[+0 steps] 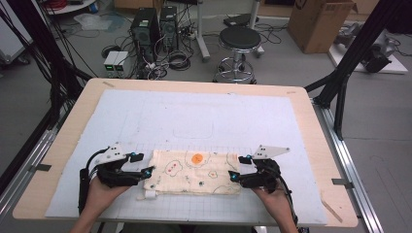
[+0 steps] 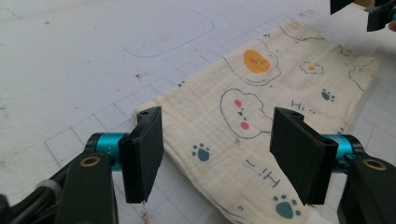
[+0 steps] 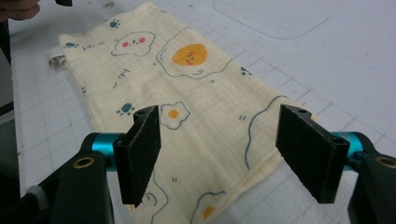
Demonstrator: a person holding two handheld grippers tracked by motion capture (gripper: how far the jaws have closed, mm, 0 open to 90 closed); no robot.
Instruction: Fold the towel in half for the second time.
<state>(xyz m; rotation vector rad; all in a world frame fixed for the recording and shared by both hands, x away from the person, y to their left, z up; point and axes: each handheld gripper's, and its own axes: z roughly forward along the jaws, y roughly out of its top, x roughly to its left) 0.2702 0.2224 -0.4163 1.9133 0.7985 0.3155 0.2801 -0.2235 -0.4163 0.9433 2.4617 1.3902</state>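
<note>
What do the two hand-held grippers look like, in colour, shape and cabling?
Both the left gripper and the right gripper have black bodies and two flat, rectangular black jaws on turquoise metal cylinders. Brass-coloured rivets sit in the jaw arms. Each carries a grey three-cornered plate on top and small blue lights. A black cable trails back from each. No sleeves are visible.

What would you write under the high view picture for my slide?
Two hand-held grippers, left gripper and right gripper, open at either end of a folded cartoon-print cloth on the gridded mat.

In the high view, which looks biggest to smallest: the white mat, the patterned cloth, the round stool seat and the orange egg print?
1. White mat
2. Patterned cloth
3. Stool seat, though it stands farther from the camera
4. Orange egg print
</note>
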